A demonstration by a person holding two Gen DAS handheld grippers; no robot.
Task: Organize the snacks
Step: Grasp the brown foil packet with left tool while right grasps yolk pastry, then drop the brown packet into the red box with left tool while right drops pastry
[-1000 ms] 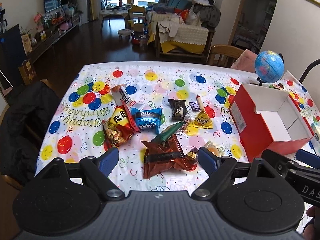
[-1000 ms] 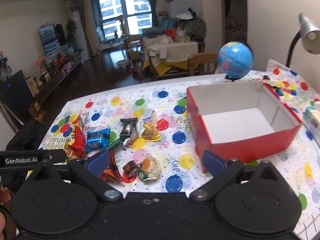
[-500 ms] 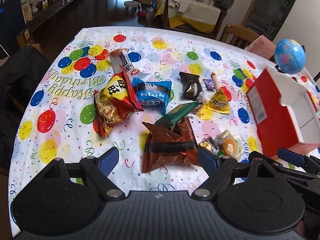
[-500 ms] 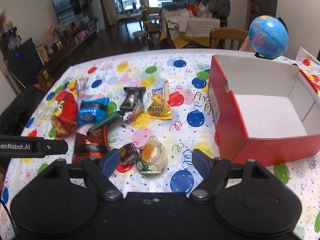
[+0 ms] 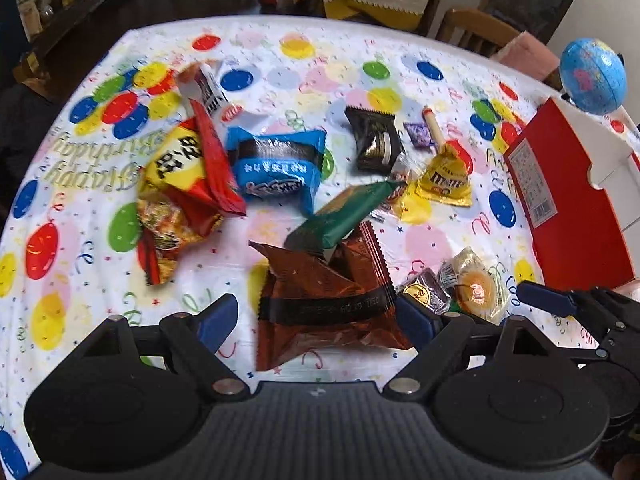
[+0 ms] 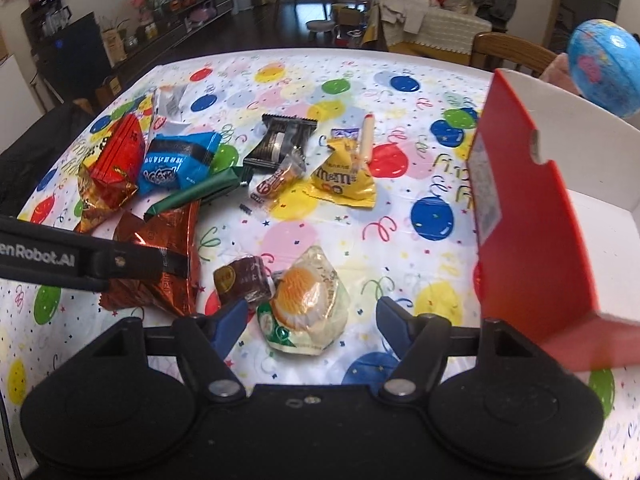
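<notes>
Snacks lie scattered on a balloon-print tablecloth (image 5: 120, 320). My left gripper (image 5: 316, 316) is open, its blue fingers either side of a brown foil packet (image 5: 320, 292). A green wrapper (image 5: 344, 216) rests on that packet's far edge. My right gripper (image 6: 310, 320) is open and its jaws are closing, with a clear-wrapped orange pastry (image 6: 306, 300) between them and the pads not touching it. A small brown cake (image 6: 242, 278) lies by its left finger. Farther off lie a blue packet (image 5: 276, 168), a red-yellow bag (image 5: 176, 184) and yellow M&M's (image 6: 344, 178).
An open red box with a white inside (image 6: 520, 208) stands at the right, close to my right gripper. A blue globe (image 5: 592, 76) stands behind it. A wooden chair (image 5: 476, 30) is at the table's far side. A black garment (image 6: 36, 148) hangs at the left edge.
Both grippers have sunk toward the table and tilted down. The left now straddles the brown packet, the right straddles the pastry, and the right jaws have narrowed.
</notes>
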